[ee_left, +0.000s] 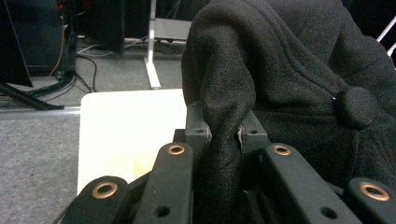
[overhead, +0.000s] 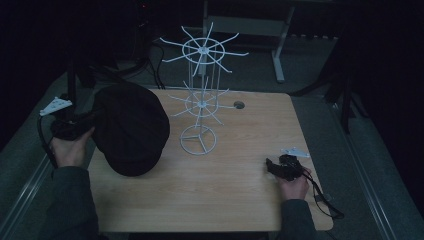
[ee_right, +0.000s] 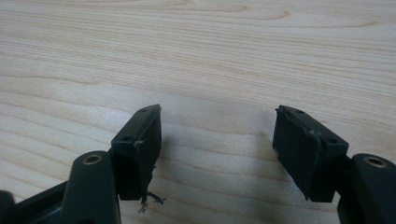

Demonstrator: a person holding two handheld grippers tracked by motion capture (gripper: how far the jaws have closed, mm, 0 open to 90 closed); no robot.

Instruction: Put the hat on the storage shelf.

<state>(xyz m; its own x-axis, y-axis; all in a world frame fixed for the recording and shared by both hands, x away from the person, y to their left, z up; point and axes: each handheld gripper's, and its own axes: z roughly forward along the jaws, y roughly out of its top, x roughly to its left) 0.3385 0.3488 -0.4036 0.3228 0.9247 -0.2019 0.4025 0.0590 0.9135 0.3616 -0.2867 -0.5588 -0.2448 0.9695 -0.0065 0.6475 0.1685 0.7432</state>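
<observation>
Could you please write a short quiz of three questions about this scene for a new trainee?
1. True or false: the left gripper is shut on the black hat.
2. What stands at the middle of the table? A) a white wire rack B) a red bottle
3. Are the right gripper fingers open or shut?

Key:
1. True.
2. A, the white wire rack.
3. Open, with only bare wood between them.

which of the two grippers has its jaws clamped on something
The left gripper: its jaws pinch a fold of the black hat. The right gripper rests on the table, jaws apart with only bare wood between.
</observation>
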